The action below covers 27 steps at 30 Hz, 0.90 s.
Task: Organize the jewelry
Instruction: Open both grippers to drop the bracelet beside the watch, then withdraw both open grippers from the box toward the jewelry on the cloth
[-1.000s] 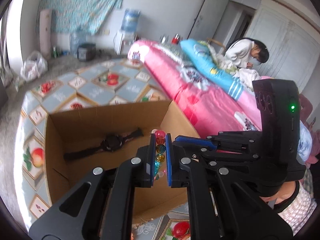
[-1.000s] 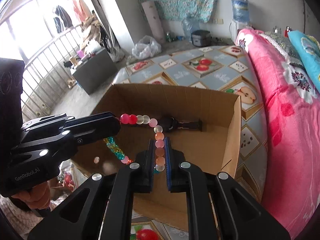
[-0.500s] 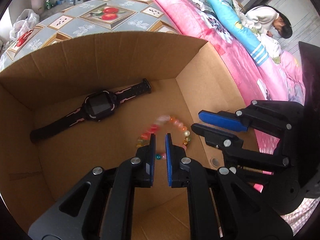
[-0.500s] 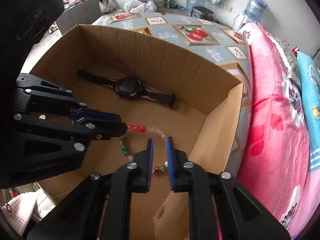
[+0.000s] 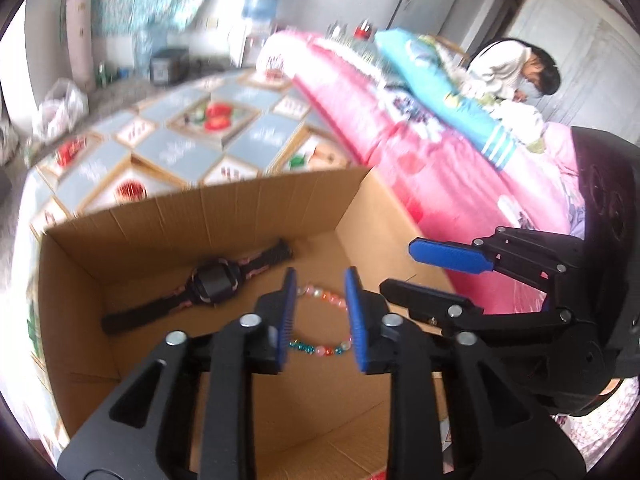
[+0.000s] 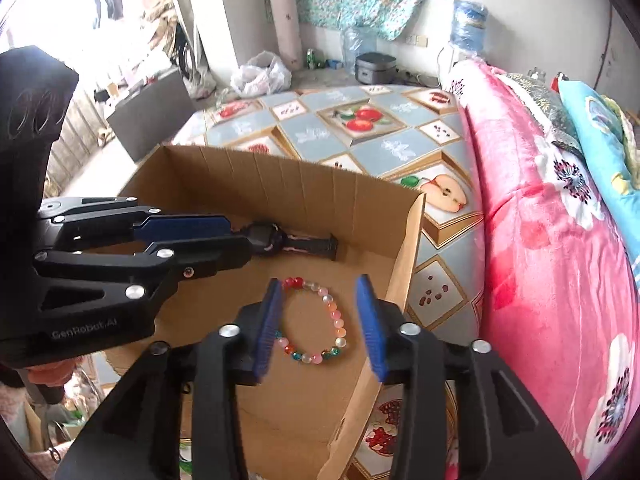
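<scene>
A bead bracelet [image 6: 316, 322] of pink, orange and teal beads lies loose on the floor of a cardboard box [image 6: 304, 196]; it also shows in the left wrist view [image 5: 320, 320]. A black watch [image 5: 212, 286] lies behind it in the box, also in the right wrist view [image 6: 292, 242]. My left gripper [image 5: 320, 316] is open and empty above the bracelet. My right gripper [image 6: 322, 326] is open and empty, its jaws either side of the bracelet from above. Each gripper appears in the other's view [image 5: 440, 276] [image 6: 200, 240].
The box stands on a fruit-patterned cloth [image 6: 360, 128]. A bed with a pink blanket [image 6: 540, 220] runs along the right, where a person [image 5: 516, 68] sits. A water dispenser [image 6: 468, 28], a rice cooker [image 6: 374, 66] and bags line the far wall.
Both grippers held the bracelet stretched between them over the box, lowered it in and opened. The bracelet now lies on the box floor and both grippers have risen.
</scene>
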{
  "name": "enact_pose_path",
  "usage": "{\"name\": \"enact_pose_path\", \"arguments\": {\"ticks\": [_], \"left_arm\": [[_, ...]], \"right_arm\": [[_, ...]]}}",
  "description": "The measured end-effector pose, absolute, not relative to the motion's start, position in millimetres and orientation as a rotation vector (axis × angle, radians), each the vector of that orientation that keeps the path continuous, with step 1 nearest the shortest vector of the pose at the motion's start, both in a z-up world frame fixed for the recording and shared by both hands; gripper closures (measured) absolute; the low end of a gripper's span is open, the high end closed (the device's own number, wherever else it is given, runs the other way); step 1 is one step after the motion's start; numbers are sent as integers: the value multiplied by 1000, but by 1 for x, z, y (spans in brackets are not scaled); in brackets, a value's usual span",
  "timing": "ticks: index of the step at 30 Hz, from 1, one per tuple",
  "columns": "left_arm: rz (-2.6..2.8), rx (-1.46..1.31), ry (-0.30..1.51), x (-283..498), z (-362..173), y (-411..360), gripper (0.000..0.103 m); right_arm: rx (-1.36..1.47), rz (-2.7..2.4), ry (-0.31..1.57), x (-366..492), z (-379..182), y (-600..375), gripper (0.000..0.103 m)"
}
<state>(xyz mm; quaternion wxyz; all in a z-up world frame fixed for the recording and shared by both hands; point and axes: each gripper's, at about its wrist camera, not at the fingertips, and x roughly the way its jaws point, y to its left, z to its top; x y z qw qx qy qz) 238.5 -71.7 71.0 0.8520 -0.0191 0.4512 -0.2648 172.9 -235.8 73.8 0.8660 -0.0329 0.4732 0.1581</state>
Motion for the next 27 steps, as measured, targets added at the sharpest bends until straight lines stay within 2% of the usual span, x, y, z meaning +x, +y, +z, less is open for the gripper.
{"name": "enact_pose_path", "arguments": {"ticks": [3,5,7,8,11,14,17,19,27], "left_arm": [[-544,-13,896,228,86,-70,69],[-531,-6,877,221,93,-68,57],[-530,2,868,213,98,-67,51],[-522,18,861,208,101,-67,49],[-505,54,825,191,109,-65,33],[-504,68,788,170,117,-59,24],[-489,95,742,147,122,-49,21],[-474,98,727,134,122,-42,19],[-439,50,676,80,115,-12,19]], "right_arm": [[-28,310,955,162,84,-241,55],[21,289,936,154,89,-248,52],[52,276,923,146,93,-254,48],[56,260,917,142,94,-255,45],[58,207,900,128,99,-260,38],[32,167,877,108,107,-261,27],[-12,123,825,84,116,-258,12],[-11,112,809,71,119,-257,7],[-73,-48,778,32,117,-252,6]]}}
